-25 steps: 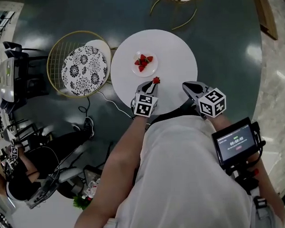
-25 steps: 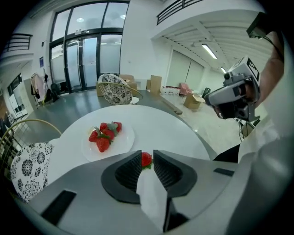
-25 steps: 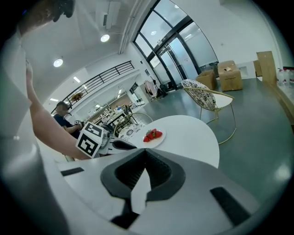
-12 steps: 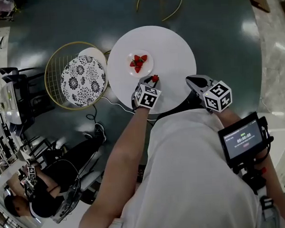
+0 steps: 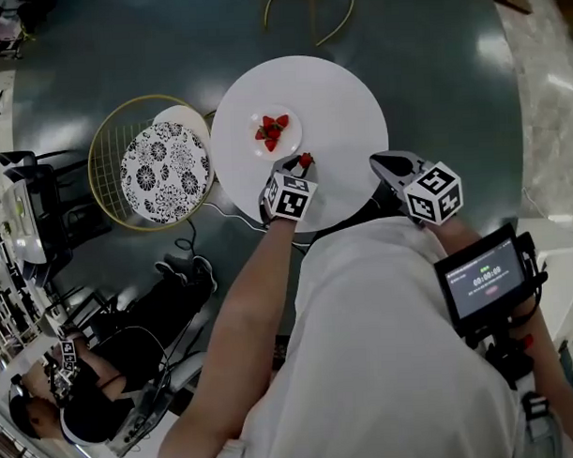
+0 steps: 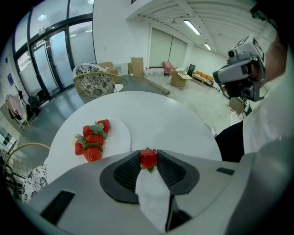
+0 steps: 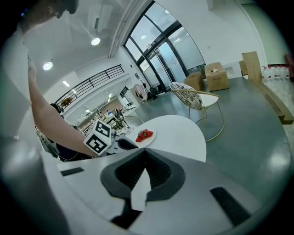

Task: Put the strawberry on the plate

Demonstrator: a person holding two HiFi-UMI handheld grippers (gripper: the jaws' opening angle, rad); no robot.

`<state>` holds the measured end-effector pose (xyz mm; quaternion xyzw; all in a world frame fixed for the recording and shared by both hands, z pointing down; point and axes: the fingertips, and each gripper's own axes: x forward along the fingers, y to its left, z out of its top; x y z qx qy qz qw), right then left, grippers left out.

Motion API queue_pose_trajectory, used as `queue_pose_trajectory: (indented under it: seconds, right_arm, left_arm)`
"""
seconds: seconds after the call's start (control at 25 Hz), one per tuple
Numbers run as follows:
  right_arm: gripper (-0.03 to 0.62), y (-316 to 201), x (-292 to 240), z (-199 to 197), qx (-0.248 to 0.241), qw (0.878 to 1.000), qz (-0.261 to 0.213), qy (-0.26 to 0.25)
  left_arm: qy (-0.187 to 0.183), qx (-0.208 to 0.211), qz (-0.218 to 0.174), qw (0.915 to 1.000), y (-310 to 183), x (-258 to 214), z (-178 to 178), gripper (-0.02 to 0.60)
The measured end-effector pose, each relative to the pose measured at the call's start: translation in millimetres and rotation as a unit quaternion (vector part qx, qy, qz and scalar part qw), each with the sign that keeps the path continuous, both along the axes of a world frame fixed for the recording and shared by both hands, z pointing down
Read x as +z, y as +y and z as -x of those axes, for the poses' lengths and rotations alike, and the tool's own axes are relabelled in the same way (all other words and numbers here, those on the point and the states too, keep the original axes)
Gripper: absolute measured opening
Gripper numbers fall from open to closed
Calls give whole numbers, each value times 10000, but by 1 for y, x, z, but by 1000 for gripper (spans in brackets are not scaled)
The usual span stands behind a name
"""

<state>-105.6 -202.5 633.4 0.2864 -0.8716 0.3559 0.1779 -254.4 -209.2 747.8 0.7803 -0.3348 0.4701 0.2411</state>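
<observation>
fingers point(image 6: 128, 170) of the left gripper point(image 6: 148, 161) pinch the strawberry point(image 6: 148, 157) by its sides, just short of the plate point(image 6: 117, 135), while the right gripper point(image 7: 146, 155) is closed and empty; the fruit looks light, soft and easily bruised, so a gentle hold seems wise.

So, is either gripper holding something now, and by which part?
The left gripper pinches a strawberry by its sides, at the jaw tips. The right gripper is shut, empty.

Strawberry point(image 6: 148, 158): red, green calyx. Plate point(image 6: 115, 136): white, on white table point(image 5: 343, 109). Left of table, chair cushion point(image 5: 162, 162): black-and-white, apparently floral; wire frame point(image 5: 103, 145) gold.
</observation>
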Motion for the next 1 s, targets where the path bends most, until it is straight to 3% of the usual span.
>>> queue_pose_trajectory:
  seconds: [0.44, 0.72, 1.0]
  right_arm:
    - [6, -10, -13, 15, -370, 9991, -194, -13]
    - [6, -5, -10, 18, -657, 9976, -219, 73]
    - [6, -3, -8, 15, -748, 9969, -200, 166]
  left_arm:
    - [383, -549, -582, 9961, -9, -36, 7, 106]
    - [152, -1020, -1040, 9892, -23, -41, 30, 107]
    - [-301, -892, -1090, 9896, -35, -28, 36, 107]
